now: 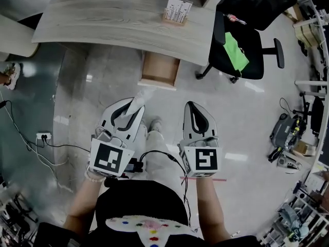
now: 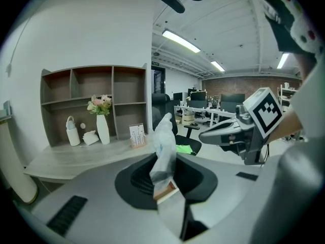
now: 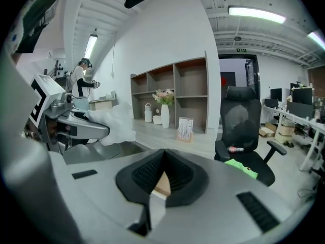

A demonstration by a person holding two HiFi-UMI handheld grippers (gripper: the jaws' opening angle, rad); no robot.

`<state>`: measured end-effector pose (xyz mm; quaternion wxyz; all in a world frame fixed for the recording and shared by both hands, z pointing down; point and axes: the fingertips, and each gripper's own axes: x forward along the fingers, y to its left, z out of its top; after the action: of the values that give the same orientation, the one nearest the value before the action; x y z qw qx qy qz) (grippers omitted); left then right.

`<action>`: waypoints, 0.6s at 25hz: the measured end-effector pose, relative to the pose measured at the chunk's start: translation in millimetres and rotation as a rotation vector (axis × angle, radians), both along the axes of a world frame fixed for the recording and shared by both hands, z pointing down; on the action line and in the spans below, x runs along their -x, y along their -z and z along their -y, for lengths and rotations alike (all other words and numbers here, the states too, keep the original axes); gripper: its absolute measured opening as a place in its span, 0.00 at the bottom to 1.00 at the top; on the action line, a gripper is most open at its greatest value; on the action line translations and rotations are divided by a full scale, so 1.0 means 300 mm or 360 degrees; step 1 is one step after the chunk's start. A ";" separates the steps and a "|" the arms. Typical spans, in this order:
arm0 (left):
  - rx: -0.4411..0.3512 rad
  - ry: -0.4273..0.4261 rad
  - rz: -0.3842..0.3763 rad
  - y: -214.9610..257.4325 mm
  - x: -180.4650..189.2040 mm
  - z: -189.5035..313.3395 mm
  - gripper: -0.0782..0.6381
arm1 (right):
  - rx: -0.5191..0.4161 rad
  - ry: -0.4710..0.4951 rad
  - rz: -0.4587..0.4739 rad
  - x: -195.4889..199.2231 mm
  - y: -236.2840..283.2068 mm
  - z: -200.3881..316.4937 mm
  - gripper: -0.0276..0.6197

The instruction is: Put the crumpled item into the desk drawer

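A white crumpled item [image 1: 139, 99] sticks up out of my left gripper [image 1: 131, 107], which is shut on it. In the left gripper view the crumpled item [image 2: 163, 144] stands upright between the dark pads of that gripper [image 2: 162, 179]. My right gripper [image 1: 193, 107] hangs beside it, shut with nothing in it. Ahead of both, the wooden desk drawer [image 1: 160, 70] stands pulled open under the grey desk [image 1: 123, 19]. The right gripper view shows its own closed jaws [image 3: 162, 174] and, at the left, the left gripper [image 3: 71, 126] with the crumpled item [image 3: 114, 122].
A black office chair [image 1: 241, 40] with a green item [image 1: 235, 50] on its seat stands right of the drawer. A card holder [image 1: 177, 10] sits on the desk. A power strip [image 1: 43, 136] with cables lies on the floor at left. Equipment [image 1: 288, 135] lies at right. A shelf [image 2: 94, 103] backs the desk.
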<state>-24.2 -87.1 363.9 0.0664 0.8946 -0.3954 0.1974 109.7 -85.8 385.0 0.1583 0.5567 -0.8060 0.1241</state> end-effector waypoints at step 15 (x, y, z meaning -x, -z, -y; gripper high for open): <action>0.0256 0.0066 -0.0009 -0.339 0.022 0.089 0.22 | 0.0145 -0.0023 0.0031 -0.004 -0.316 0.110 0.05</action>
<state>-30.8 -113.9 465.5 0.1432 0.8784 -0.3966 0.2247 110.9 -118.8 479.9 0.1747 0.5535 -0.7970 0.1672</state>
